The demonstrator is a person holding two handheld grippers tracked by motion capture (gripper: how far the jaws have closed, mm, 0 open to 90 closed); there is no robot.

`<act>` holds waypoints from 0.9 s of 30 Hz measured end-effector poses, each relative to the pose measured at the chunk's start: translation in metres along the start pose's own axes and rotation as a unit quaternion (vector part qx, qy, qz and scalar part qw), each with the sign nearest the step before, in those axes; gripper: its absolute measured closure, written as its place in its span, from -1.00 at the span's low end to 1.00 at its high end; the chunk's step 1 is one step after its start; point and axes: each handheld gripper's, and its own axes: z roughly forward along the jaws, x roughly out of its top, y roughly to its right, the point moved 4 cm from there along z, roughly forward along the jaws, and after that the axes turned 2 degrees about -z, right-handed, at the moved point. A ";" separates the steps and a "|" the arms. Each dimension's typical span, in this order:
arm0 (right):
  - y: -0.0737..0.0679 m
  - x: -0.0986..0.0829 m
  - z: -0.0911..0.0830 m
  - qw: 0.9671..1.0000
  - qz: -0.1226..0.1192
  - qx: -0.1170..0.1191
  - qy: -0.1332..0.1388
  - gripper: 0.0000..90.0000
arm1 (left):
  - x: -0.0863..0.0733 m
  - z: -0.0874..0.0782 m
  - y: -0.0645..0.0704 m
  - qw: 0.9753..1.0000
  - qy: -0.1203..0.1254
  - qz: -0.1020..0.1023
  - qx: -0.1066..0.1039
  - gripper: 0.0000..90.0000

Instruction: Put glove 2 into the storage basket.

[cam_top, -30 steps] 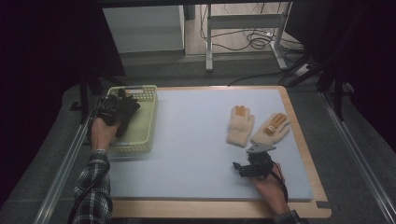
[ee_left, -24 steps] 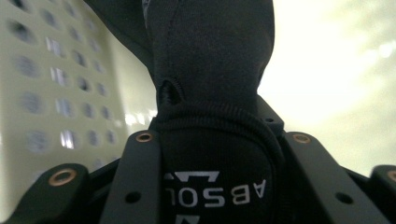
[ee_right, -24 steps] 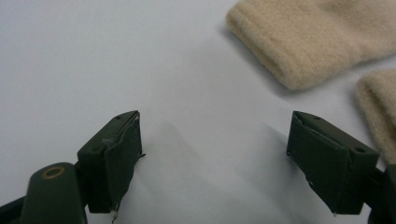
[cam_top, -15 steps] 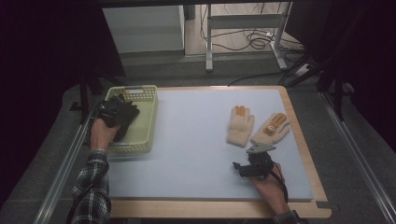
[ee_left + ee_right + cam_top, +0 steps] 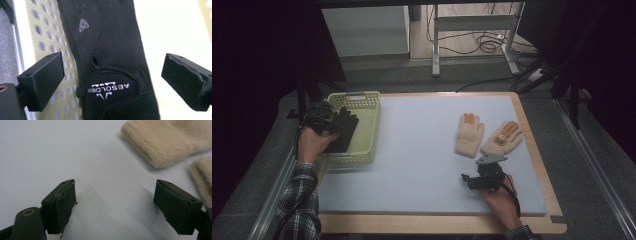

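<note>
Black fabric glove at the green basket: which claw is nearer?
Left. The left claw is open right over the black fabric glove; the right claw sits across the table.

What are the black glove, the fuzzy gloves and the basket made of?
The black glove looks like smooth, matte stretch fabric with stitched seams and a printed white logo, probably synthetic. The beige gloves look like fuzzy knitted wool or fleece, with a soft nap. The basket looks like pale green moulded plastic with punched holes.
</note>
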 end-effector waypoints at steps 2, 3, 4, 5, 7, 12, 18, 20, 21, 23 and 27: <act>0.000 0.000 0.000 1.000 0.000 0.000 0.000 -0.61 | 0.000 -0.005 0.002 1.000 0.013 0.000 -0.013 -0.91; 0.000 0.000 0.000 1.000 0.000 0.000 0.000 -0.61 | 0.000 -0.009 0.004 1.000 0.021 0.001 -0.021 -0.92; 0.000 0.000 0.000 1.000 0.000 0.000 0.000 -0.61 | 0.000 -0.011 0.006 0.999 0.030 0.005 -0.028 -0.92; 0.000 0.000 0.000 1.000 0.000 0.000 0.000 -0.61 | -0.001 -0.014 0.008 0.999 0.038 0.008 -0.035 -0.92; 0.000 0.000 0.000 1.000 0.000 0.000 0.000 -0.61 | -0.001 -0.017 0.015 0.997 0.055 0.016 -0.048 -0.92; 0.000 0.000 0.000 1.000 0.000 0.000 0.000 -0.61 | -0.004 -0.023 0.031 0.993 0.090 0.045 -0.065 -0.94; 0.000 0.000 0.000 1.000 0.000 0.000 0.000 -0.61 | -0.010 -0.032 0.057 0.983 0.127 0.082 -0.102 -0.96; 0.000 0.000 0.000 1.000 0.000 0.000 -0.001 -0.61 | -0.013 -0.035 0.067 0.980 0.137 0.097 -0.107 -0.97; 0.000 0.000 0.000 1.000 0.000 0.000 -0.001 -0.61 | -0.014 -0.037 0.071 0.978 0.141 0.103 -0.111 -0.97; 0.000 0.000 0.000 1.000 0.000 0.000 -0.001 -0.61 | -0.016 -0.041 0.082 0.973 0.154 0.117 -0.123 -0.97; 0.000 0.000 0.000 1.000 0.000 0.000 -0.001 -0.61 | -0.021 -0.047 0.102 0.964 0.173 0.141 -0.144 -0.97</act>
